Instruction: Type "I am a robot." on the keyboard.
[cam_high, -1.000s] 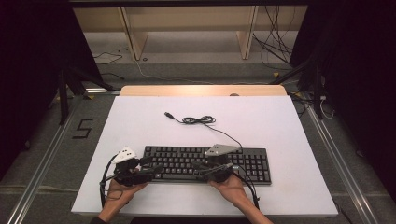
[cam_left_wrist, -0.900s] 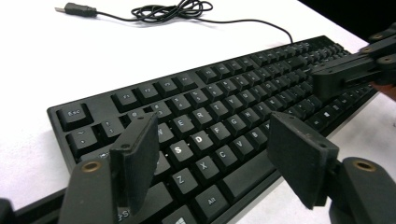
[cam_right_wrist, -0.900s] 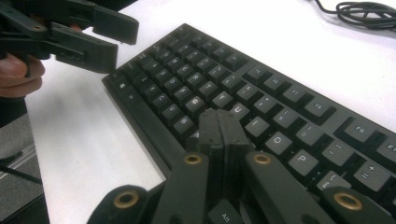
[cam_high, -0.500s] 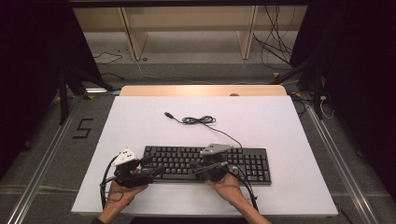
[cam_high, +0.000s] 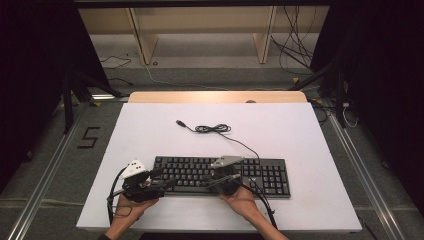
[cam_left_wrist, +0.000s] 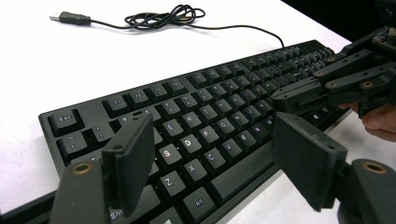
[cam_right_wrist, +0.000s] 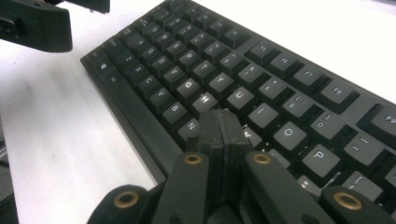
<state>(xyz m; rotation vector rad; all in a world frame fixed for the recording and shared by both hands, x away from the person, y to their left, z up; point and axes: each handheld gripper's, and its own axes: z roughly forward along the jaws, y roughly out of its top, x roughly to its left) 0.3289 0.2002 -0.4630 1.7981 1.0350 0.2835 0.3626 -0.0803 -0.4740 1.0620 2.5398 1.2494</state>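
A: Keyboard (cam_left_wrist: 196, 135)? Matt black plastic, smooth keycaps with a slight sheen.
B: Counter (cam_high: 150, 130) is matt white, wooden strip at the far edge. Left gripper (cam_left_wrist: 210, 161) pads look rough, dull black, with brass-coloured rivets.

Black keyboard (cam_high: 220, 175), flat on white table, near front edge, thin cable coiled behind

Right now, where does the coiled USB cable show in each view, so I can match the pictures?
High view: the USB cable lies on the white table, beyond the keyboard, near the picture's centre.
Left gripper view: the cable runs along the top edge, plug at upper left.
Right gripper view: it is not in this picture.
Shared landmark: the black keyboard, on the table in all three.
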